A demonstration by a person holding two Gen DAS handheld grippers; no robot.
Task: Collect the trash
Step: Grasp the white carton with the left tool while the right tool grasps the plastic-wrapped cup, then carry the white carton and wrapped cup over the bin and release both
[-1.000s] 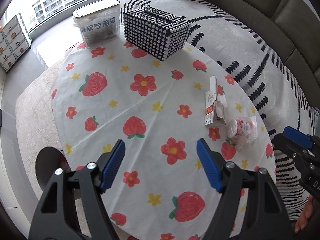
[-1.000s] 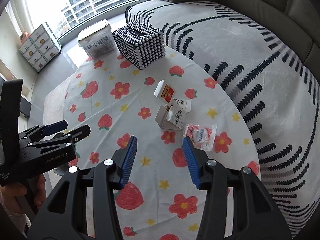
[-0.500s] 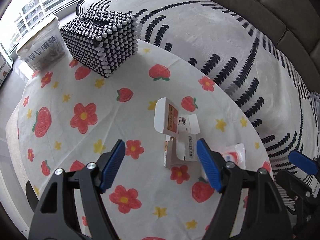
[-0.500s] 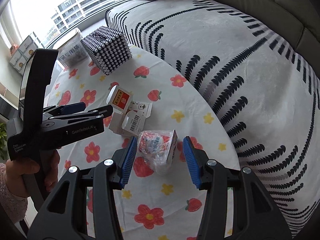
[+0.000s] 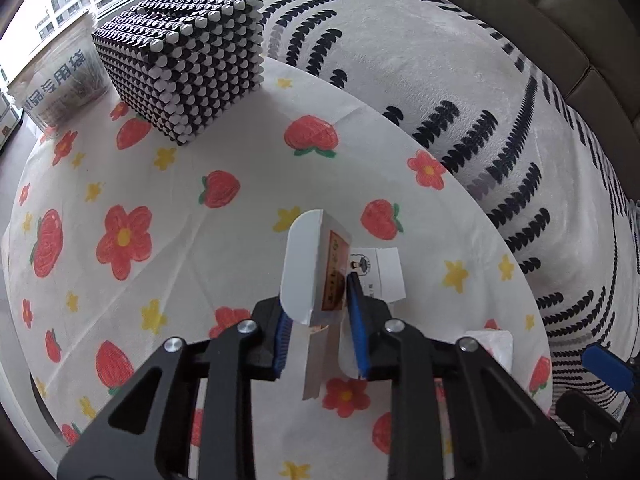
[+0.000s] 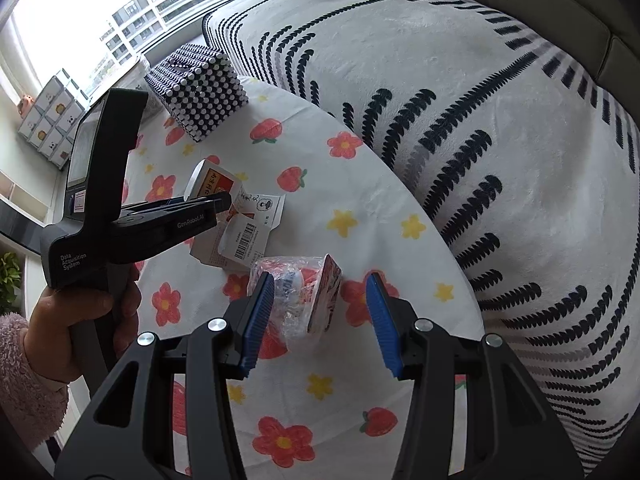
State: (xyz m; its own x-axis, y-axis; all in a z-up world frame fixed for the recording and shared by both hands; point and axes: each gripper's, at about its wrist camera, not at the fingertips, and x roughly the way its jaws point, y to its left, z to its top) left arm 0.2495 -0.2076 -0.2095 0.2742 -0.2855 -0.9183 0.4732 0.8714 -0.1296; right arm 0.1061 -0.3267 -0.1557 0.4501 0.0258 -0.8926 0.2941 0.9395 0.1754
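Note:
A torn-open white cardboard box (image 5: 310, 268) with a red label lies on the flowered tablecloth (image 5: 160, 208). My left gripper (image 5: 320, 312) is shut on the box's raised flap. In the right wrist view the box (image 6: 236, 236) lies to the left, with the left gripper (image 6: 218, 200) closed on it. A crumpled clear plastic wrapper (image 6: 298, 292) with red print lies between the fingers of my right gripper (image 6: 320, 316), which is open around it. The left finger is close to the wrapper; the right finger stands apart from it.
A black-and-white studded tissue box (image 5: 184, 60) and a clear lidded container (image 5: 60, 80) stand at the table's far end. A patterned rug (image 6: 460, 100) and a sofa (image 6: 580, 8) lie beyond the table's right edge (image 6: 432, 220).
My left gripper moved forward to the box and closed on its flap. My right gripper advanced so the wrapper sits deeper between its open fingers.

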